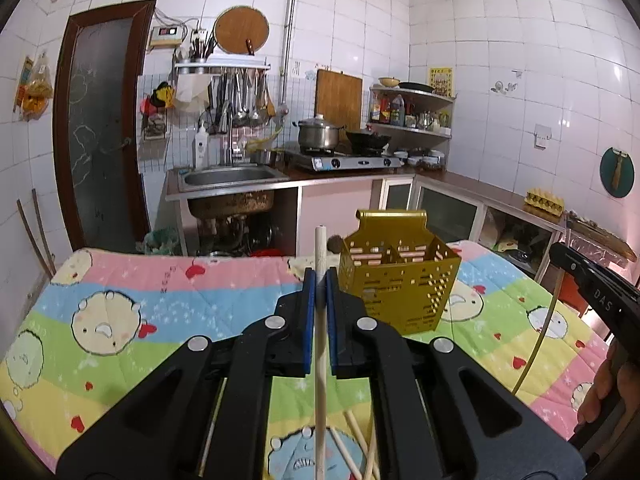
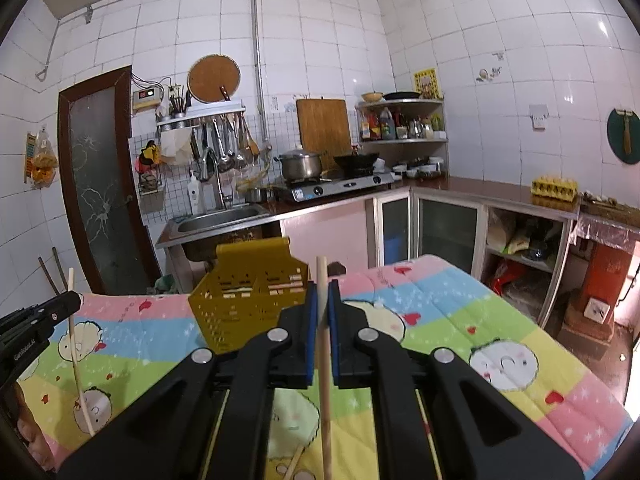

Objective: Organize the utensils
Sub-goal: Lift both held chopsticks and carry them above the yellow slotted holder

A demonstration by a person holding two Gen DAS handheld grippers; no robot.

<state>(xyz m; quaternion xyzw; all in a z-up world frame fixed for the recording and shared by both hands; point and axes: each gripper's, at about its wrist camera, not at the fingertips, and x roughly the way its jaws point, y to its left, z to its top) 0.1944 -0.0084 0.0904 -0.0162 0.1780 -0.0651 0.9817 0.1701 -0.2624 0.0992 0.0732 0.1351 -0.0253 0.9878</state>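
My left gripper (image 1: 320,280) is shut on a pale wooden chopstick (image 1: 320,248) that stands upright between the blue pads. My right gripper (image 2: 323,292) is shut on another wooden chopstick (image 2: 322,276), also upright. A gold perforated utensil holder (image 1: 396,276) stands on the cartoon blanket just right of the left gripper; in the right wrist view the holder (image 2: 244,300) is just left of the right gripper. Several loose chopsticks (image 1: 356,440) lie on the blanket below the left gripper. The right gripper shows at the right edge of the left view (image 1: 592,284) with its chopstick (image 1: 540,332).
A colourful cartoon blanket (image 1: 160,300) covers the table. Behind it are a sink (image 1: 228,178), a gas stove with a pot and a wok (image 1: 344,156), corner shelves and cabinets. The left gripper shows at the left edge of the right view (image 2: 36,320).
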